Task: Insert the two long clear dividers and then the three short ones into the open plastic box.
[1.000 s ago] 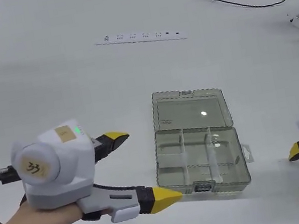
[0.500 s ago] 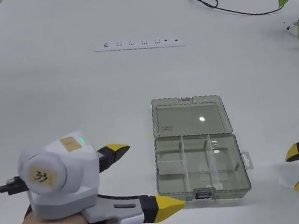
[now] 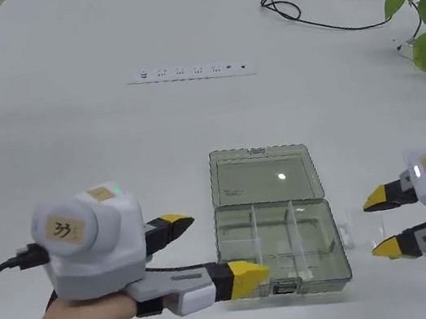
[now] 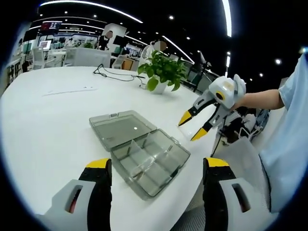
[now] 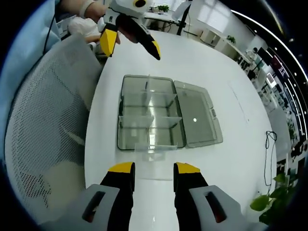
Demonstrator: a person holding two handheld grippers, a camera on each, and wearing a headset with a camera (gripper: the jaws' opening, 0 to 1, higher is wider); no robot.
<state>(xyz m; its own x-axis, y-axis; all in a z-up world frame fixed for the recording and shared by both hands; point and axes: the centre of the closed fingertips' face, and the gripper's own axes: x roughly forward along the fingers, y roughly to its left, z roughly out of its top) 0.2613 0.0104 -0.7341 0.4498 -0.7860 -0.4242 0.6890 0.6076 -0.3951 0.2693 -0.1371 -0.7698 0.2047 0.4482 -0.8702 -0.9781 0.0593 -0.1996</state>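
The smoky see-through plastic box point(image 3: 285, 266) sits open on the white table point(image 3: 64, 111), near the front edge. Its lid point(image 3: 263, 174) lies flat behind it, joined along the back. Thin clear dividers point(image 3: 296, 231) stand up inside and split the box into small spaces; how many there are is hard to tell. A small flat clear plastic piece point(image 5: 150, 147) lies on the table just beside the short end of the box, on the side of the right gripper point(image 3: 370, 227). That gripper's yellow-tipped jaws are a little apart and hold nothing; they point at the box and the clear piece but touch neither. The left gripper point(image 3: 227, 244) is at the other end of the box. Its jaws are spread wide and hold nothing, with one yellow tip close to the front corner of the box. Farther back on the table lie a long white power strip point(image 3: 193, 72) and a looped black cable point(image 3: 310, 6). A green leafy plant point(image 3: 423, 15) stands at the far right
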